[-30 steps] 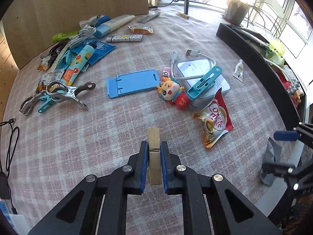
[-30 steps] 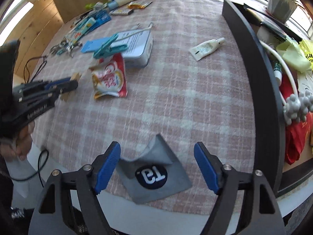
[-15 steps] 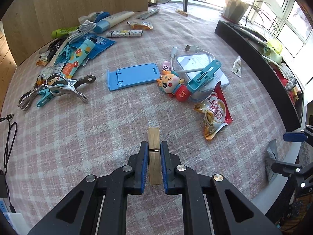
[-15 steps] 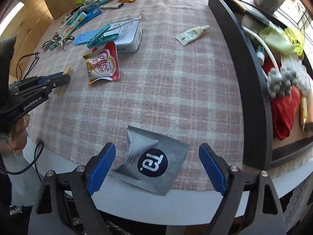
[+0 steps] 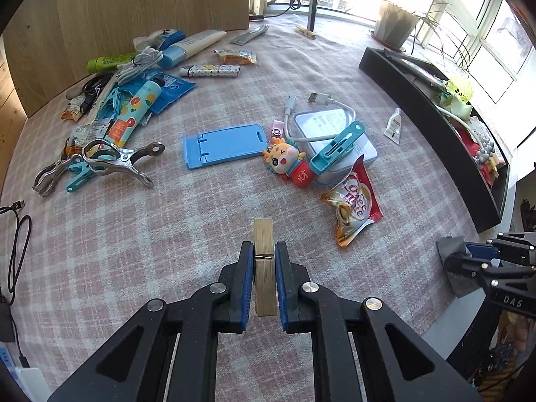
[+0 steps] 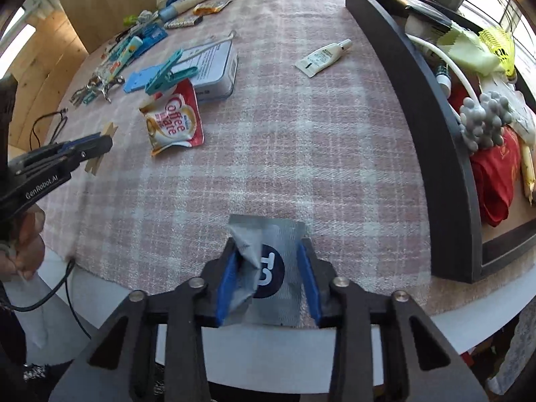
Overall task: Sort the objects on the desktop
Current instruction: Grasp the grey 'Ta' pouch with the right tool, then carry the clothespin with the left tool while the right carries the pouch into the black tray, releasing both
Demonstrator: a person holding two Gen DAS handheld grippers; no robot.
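Pink-and-white checked cloth (image 5: 140, 251) with a soft, towel-like nap covers the round table, and sunlight from the windows washes out the far edge. Much of the clutter at the back left is a tangle: tubes, a white cable and blue packets overlap so that few outlines are whole.

The left gripper (image 5: 263, 269) is clamped on a wooden clothespin (image 5: 263, 261), a flat pale slat with a metal spring showing between the blue pads. Its long axis runs straight ahead along the fingers, tip pointing toward the table's middle; the rear end is hidden between the jaws. From the right wrist view, the clothespin (image 6: 100, 154) pokes out on both sides of the black fingers.

The right gripper (image 6: 268, 274) sits at the near table edge, its jaws closed in on a grey foil packet (image 6: 271, 268), which is crumpled on its left side against the blue pad. A dark round logo on it is partly folded over. The packet overhangs the table rim, and its near end is hidden by the gripper's body.

A red coffee creamer sachet (image 5: 351, 204) lies flat, glossy and wrinkled. Just beyond it a blue plastic clothespin (image 5: 336, 152) rests on a grey tin (image 5: 335, 134). A black tray (image 6: 435, 134) along the right side holds a heap I cannot sort out.
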